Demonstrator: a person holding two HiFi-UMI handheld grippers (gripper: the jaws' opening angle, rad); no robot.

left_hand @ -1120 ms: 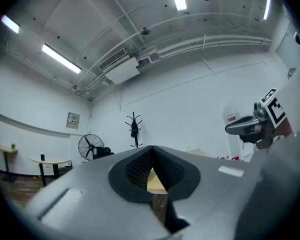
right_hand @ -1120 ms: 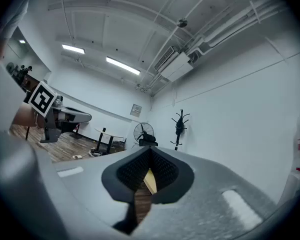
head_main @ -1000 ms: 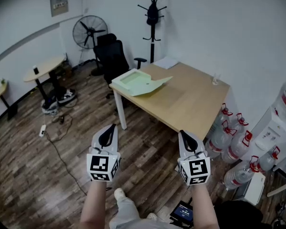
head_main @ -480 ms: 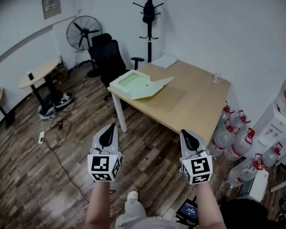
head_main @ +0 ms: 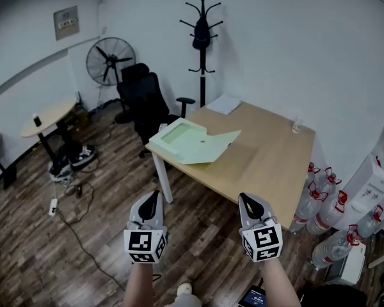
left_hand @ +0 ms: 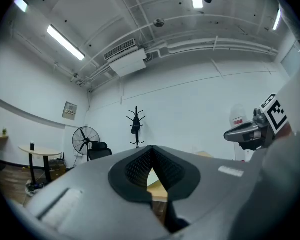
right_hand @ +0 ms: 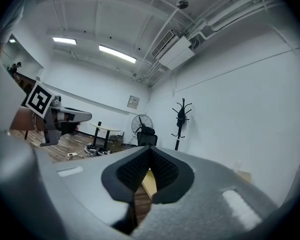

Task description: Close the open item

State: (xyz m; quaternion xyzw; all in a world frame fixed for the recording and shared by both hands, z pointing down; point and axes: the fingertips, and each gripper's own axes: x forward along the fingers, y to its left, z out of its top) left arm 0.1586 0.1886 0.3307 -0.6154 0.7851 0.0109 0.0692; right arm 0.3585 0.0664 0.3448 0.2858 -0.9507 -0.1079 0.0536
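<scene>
A pale green folder (head_main: 191, 139) lies open on the near left corner of the wooden table (head_main: 269, 171), one flap spread toward the table's middle. Both grippers hang in the air over the floor, well short of the table. My left gripper (head_main: 151, 197) is shut with nothing in it, its tip pointing toward the table's leg. To its right, at about the same height, my right gripper (head_main: 246, 198) is also shut and empty. In the left gripper view the left gripper (left_hand: 151, 156) has its pads meeting at the tip; the right gripper view shows the same for the right gripper (right_hand: 150, 161).
A black office chair (head_main: 144, 104) stands just behind the folder's corner. A fan (head_main: 107, 61) and coat stand (head_main: 202, 43) are by the walls. Water bottles (head_main: 326, 197) crowd the floor right of the table. A cable (head_main: 77, 216) runs across the floor at left.
In the head view both grippers have dropped lower. The table and folder have slid down and right. Both grippers stay shut and empty.
</scene>
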